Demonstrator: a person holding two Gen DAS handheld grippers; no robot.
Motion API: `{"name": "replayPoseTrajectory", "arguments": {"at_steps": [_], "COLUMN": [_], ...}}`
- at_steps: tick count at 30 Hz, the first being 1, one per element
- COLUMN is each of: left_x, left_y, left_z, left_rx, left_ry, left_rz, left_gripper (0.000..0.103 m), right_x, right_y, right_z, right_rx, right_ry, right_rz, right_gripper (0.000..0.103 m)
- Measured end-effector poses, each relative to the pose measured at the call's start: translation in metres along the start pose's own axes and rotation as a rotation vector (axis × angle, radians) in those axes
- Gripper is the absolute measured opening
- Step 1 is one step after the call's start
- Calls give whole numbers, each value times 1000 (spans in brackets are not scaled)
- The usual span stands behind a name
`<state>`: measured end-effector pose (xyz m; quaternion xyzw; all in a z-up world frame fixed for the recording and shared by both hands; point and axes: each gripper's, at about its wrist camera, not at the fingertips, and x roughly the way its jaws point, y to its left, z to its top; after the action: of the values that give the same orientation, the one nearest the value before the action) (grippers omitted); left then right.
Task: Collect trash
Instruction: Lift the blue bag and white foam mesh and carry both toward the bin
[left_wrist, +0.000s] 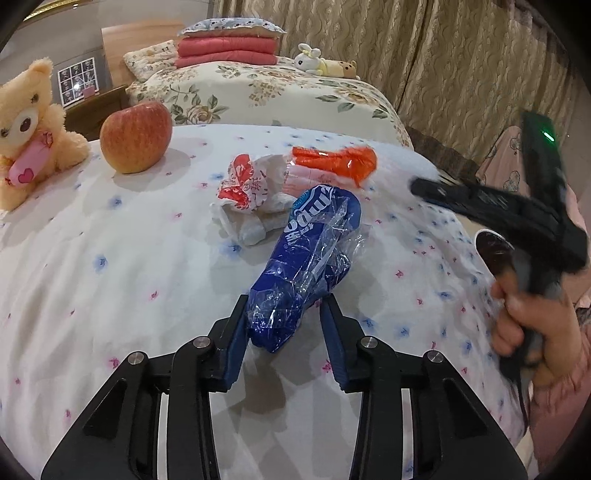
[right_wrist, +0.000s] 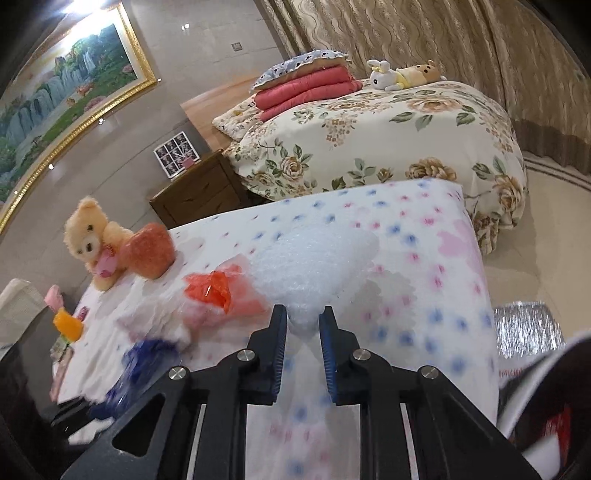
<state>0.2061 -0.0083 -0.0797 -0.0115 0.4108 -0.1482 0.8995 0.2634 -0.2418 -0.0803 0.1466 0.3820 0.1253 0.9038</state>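
Observation:
A crumpled blue plastic wrapper (left_wrist: 306, 258) sticks out forward from my left gripper (left_wrist: 284, 308), whose pads press on its near end. Behind it on the flowered white cloth (left_wrist: 110, 258) lie a red-and-white wrapper (left_wrist: 247, 182), a white tissue wad (left_wrist: 251, 227) and an orange plastic scrap (left_wrist: 336, 160). In the right wrist view my right gripper (right_wrist: 303, 317) pinches the near corner of a white bubble-wrap sheet (right_wrist: 314, 262). To its left are the orange scrap (right_wrist: 210, 288) and the blurred blue wrapper (right_wrist: 144, 365).
An apple (left_wrist: 135, 138) and a teddy bear (left_wrist: 29, 125) stand at the far left of the cloth. A person's hand (left_wrist: 532, 325) holds the right tool at the right edge. A floral bed (right_wrist: 388, 147) lies beyond, and a silver bag (right_wrist: 524, 328) sits on the floor at right.

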Motion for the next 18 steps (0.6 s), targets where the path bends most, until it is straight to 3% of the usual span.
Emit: {"name": "replayPoseTrajectory", "arguments": {"at_steps": [7,18], "left_x": [-9,-28], "left_y": [3,-11], "left_z": [-12,-30], "left_rx": [-85,-102], "left_ry": [11,1], "left_rz": [-44,-77], "left_gripper": [35,34], "right_x": [-48,-90], "right_y": [22,24], "right_z": [-39,-79], "right_rx": [-34,5], "right_ry": [-24,-33], "right_rz": [31,66], "right_gripper": [18,18]}}
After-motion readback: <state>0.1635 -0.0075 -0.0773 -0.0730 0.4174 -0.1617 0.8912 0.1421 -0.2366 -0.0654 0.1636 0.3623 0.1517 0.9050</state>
